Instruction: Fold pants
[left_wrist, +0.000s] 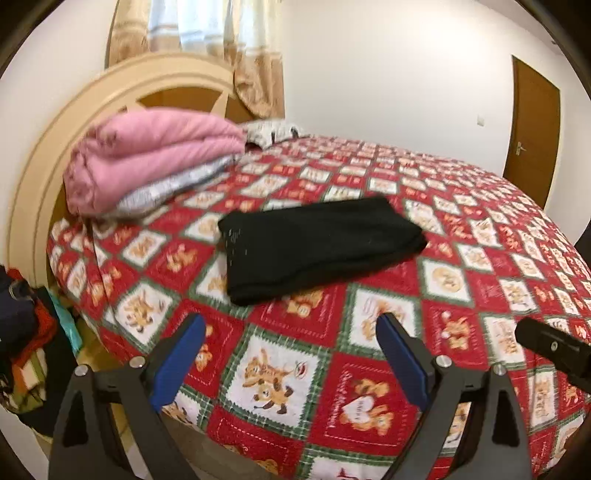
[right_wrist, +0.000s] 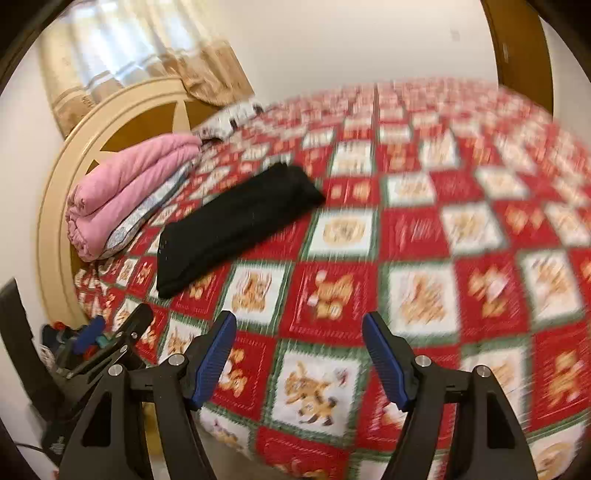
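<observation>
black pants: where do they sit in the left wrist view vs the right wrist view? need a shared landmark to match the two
Left wrist: the folded black pants lie centre frame on the bedspread, above the open jaws.
Right wrist: the pants sit left of centre, running diagonally.
Shared landmark: the pink quilt, folded by the headboard, left of the pants in both.

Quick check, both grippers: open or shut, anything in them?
Left gripper: open, holding nothing.
Right gripper: open, holding nothing.
Black pants lie folded on the bed, clear of both.
</observation>
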